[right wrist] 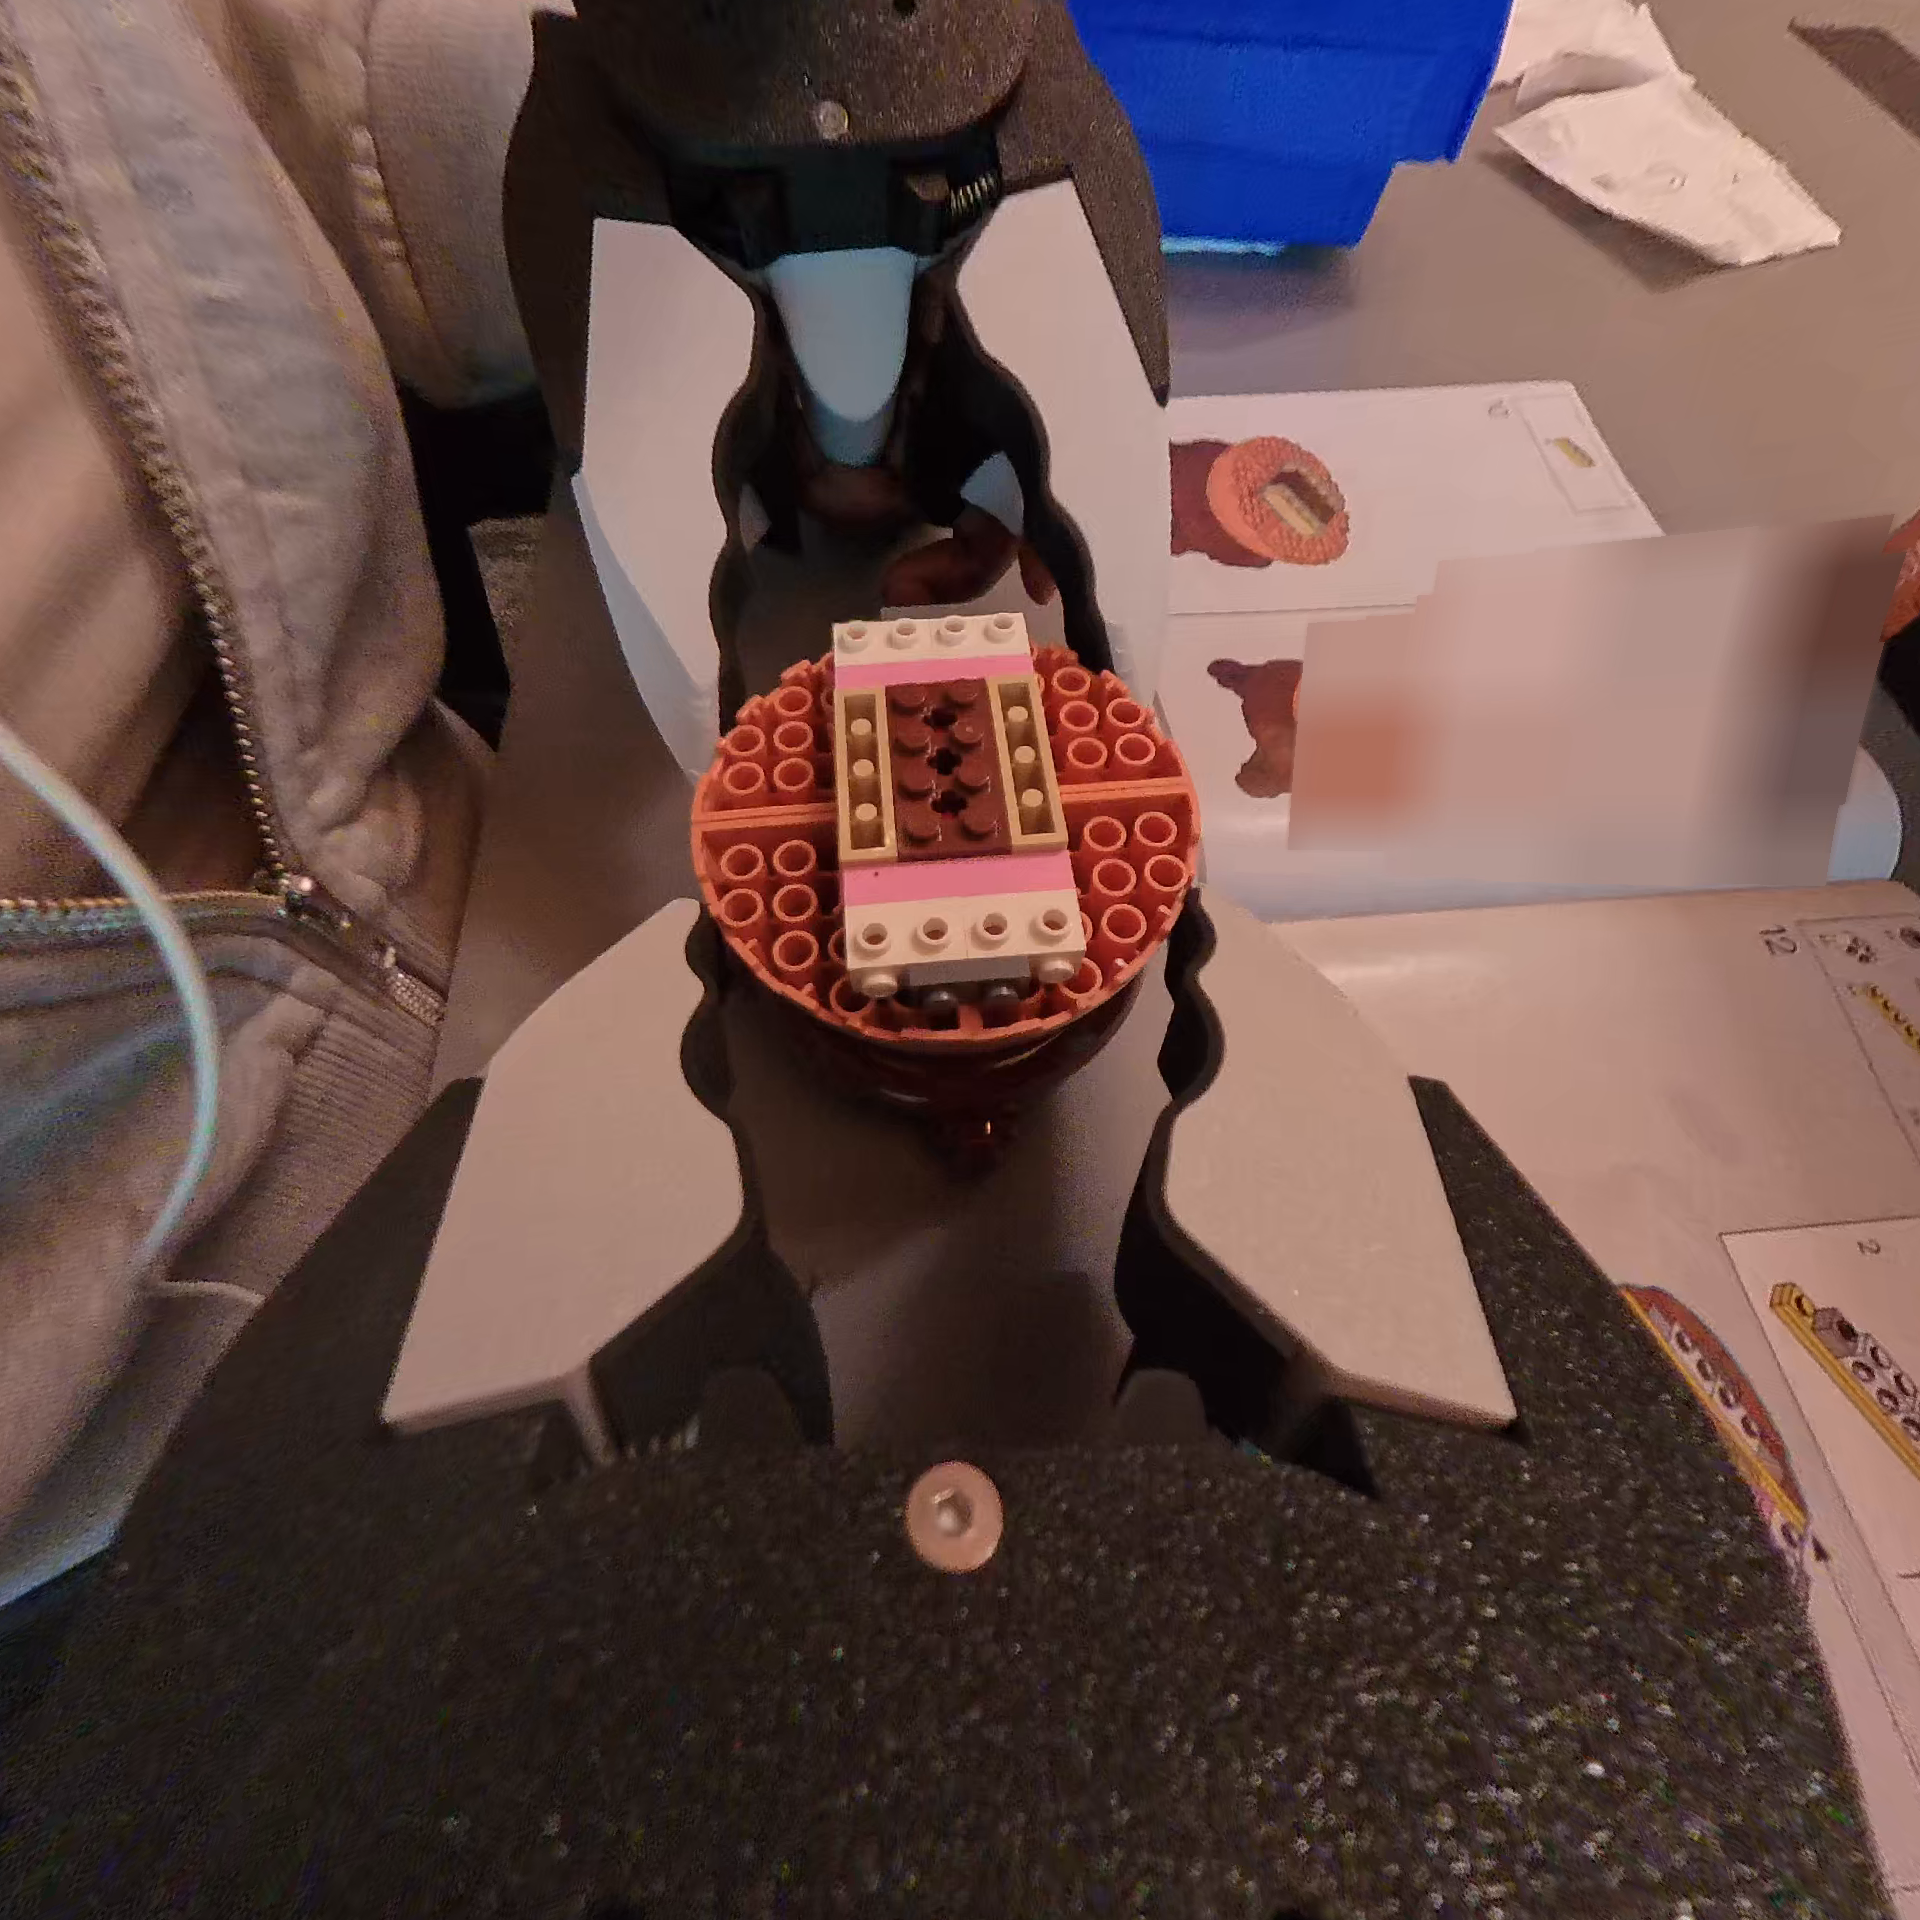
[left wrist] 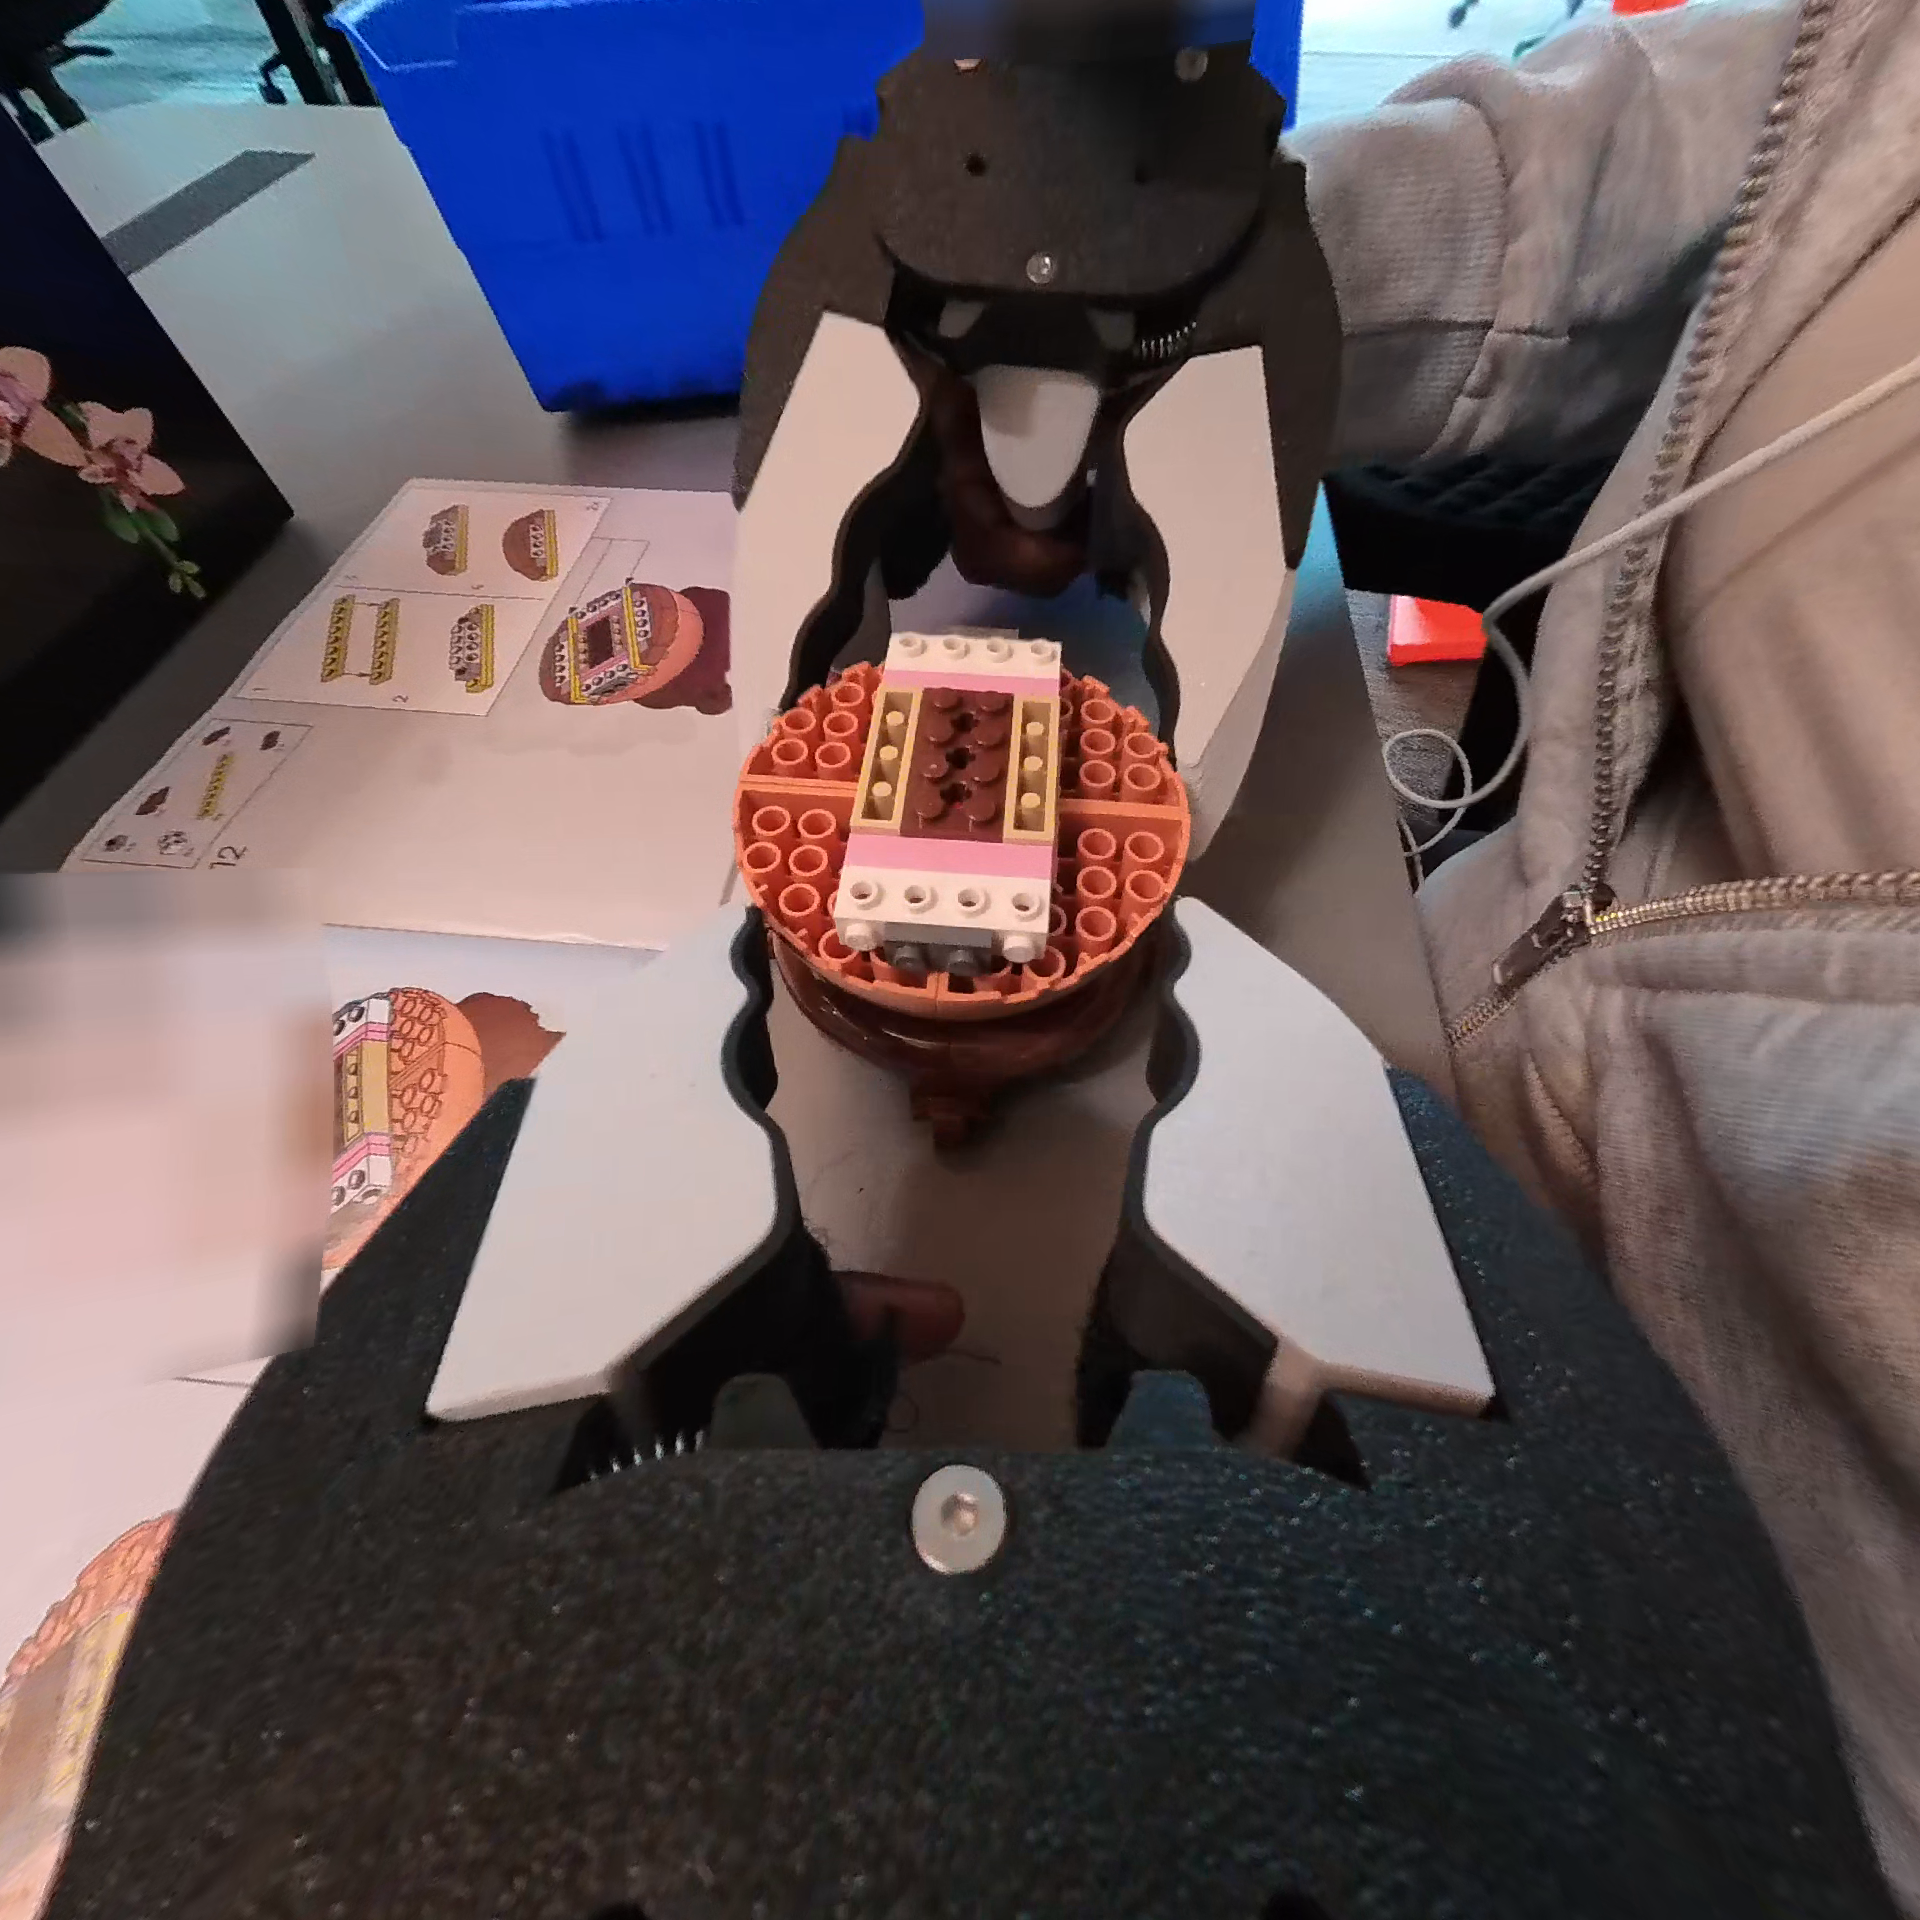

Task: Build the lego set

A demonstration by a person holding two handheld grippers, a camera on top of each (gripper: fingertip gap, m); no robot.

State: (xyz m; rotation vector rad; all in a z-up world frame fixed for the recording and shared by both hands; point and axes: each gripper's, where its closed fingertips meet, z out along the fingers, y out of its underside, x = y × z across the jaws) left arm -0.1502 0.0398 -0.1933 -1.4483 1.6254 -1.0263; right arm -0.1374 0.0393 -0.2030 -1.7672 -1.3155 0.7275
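Both tools met head-on over the table [left wrist: 436,312], each gripping the same lego model [left wrist: 961,821] from opposite sides. The model was a round, orange-brown disc seen from its underside, tubes upward, with a dark brown ringed base below it. On the disc sat a rectangular sub-assembly: white studded bricks at both ends, pink strips inside those, two tan plates along the sides and a dark brown plate in the centre.

The left tool [left wrist: 961,961] was closed partway, its grey fingers [left wrist: 1257,1070] pressing on the lower rim of the model. The right tool [right wrist: 940,961] was likewise partly closed on the rim nearest it; in each wrist view the opposing tool appeared at the top, clasping the far side. The model was thus held above the table between the four fingers.

An open instruction booklet [left wrist: 457,634] lay flat on the table beside the tools. A blue plastic bin [left wrist: 623,208] stood farther back, and a crumpled white bag [right wrist: 1652,156] lay near it. A person's grey zip-up hoodie [left wrist: 1714,727] filled one side.
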